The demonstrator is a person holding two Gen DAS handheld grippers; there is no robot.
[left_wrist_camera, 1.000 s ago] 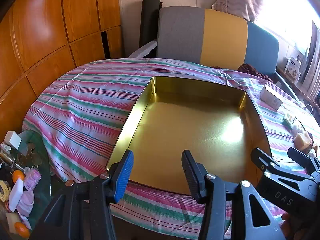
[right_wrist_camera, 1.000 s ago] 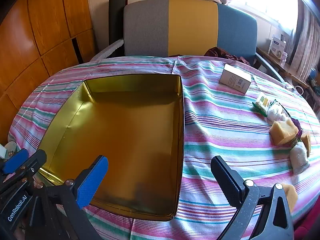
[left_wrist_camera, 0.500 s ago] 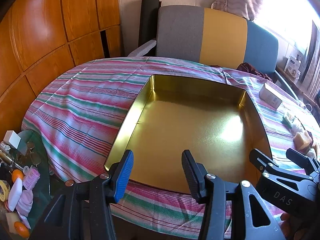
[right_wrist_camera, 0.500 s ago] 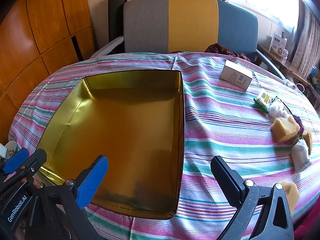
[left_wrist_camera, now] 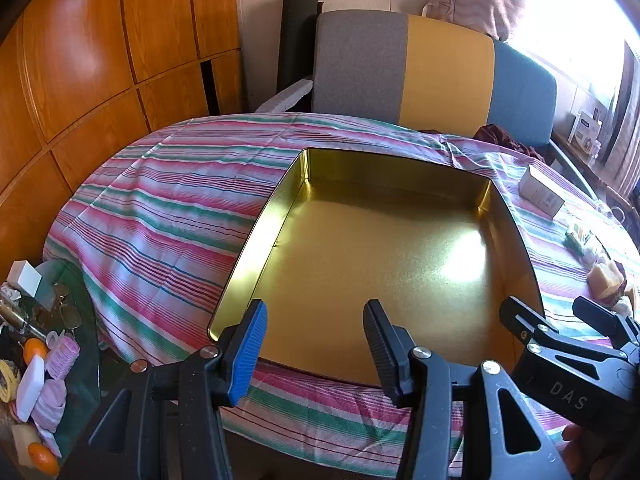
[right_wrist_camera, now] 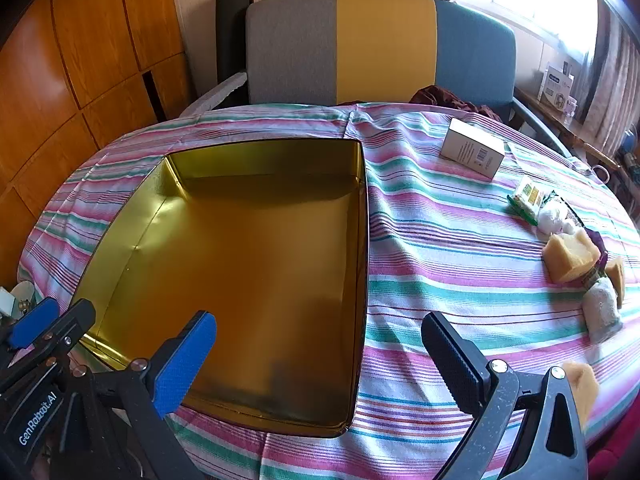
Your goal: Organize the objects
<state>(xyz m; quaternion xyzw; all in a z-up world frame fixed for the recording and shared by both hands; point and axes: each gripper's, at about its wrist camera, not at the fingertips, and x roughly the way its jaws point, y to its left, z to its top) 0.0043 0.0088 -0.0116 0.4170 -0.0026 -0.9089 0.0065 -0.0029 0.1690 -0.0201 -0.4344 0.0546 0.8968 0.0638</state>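
A shallow gold tin tray [left_wrist_camera: 256, 236] [right_wrist_camera: 365, 240] lies empty on the striped tablecloth. My left gripper [left_wrist_camera: 316, 320] hovers open over the tray's near edge with nothing between its fingers. My right gripper [right_wrist_camera: 320, 332] is open wider, above the tray's near right corner, also with nothing in it. On the cloth right of the tray lie a small white carton [right_wrist_camera: 472, 152], a green snack packet [right_wrist_camera: 528, 198], white wrapped pieces [right_wrist_camera: 554, 216], tan sponge-like blocks [right_wrist_camera: 570, 256] and a pale pouch [right_wrist_camera: 602, 312]. Each gripper shows at the edge of the other's view.
A grey, yellow and blue sofa back [right_wrist_camera: 380, 48] stands behind the table. Wood panelling [left_wrist_camera: 100, 60] runs along the left. A low glass side table [left_wrist_camera: 40, 344] at lower left carries oranges, pink rolls and clutter. A cluttered shelf [right_wrist_camera: 560, 92] sits by the bright window.
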